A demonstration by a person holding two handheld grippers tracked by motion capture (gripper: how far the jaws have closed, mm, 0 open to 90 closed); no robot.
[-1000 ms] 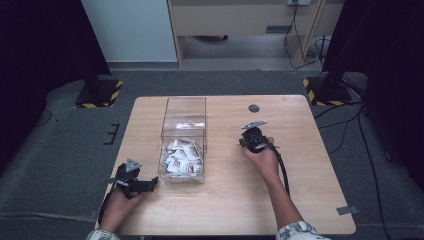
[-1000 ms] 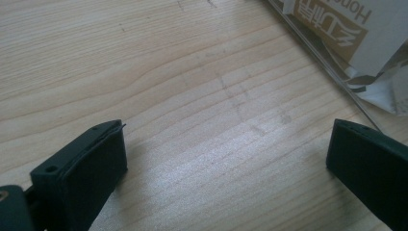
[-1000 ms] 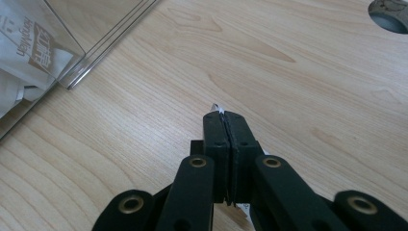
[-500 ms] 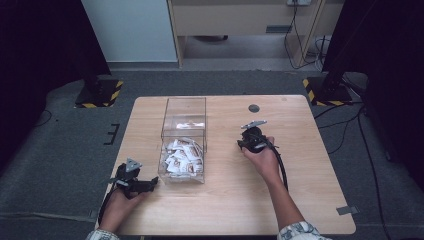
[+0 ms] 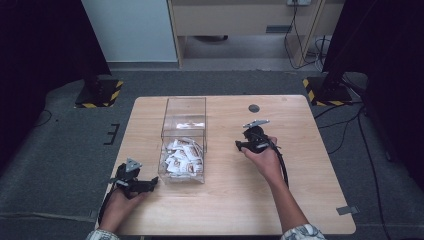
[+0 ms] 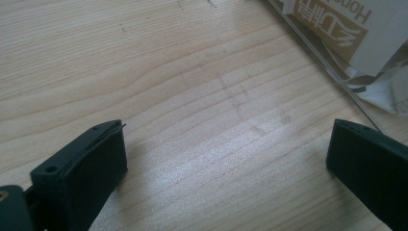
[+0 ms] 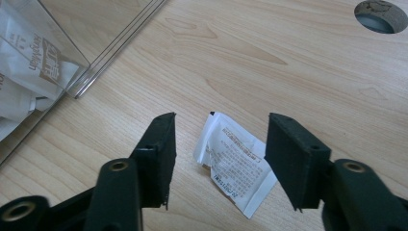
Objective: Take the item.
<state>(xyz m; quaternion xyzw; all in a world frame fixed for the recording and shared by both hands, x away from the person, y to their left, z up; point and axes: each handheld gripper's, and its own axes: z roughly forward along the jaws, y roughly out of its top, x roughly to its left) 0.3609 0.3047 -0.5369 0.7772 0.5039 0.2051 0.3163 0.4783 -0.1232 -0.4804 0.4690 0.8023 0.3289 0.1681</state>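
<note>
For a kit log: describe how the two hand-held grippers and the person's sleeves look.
The left gripper and right gripper are black, each topped by a grey three-cornered plate. Their jaws are flat black blocks. A black cable trails from the right one. Pale patterned sleeve edges show.

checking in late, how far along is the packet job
Done: many packets already lie in the clear box. In hand: the right tongs stand open around one loose packet on the table, not gripped. Left: grasp it, box it. The left tongs are open, idle.
</note>
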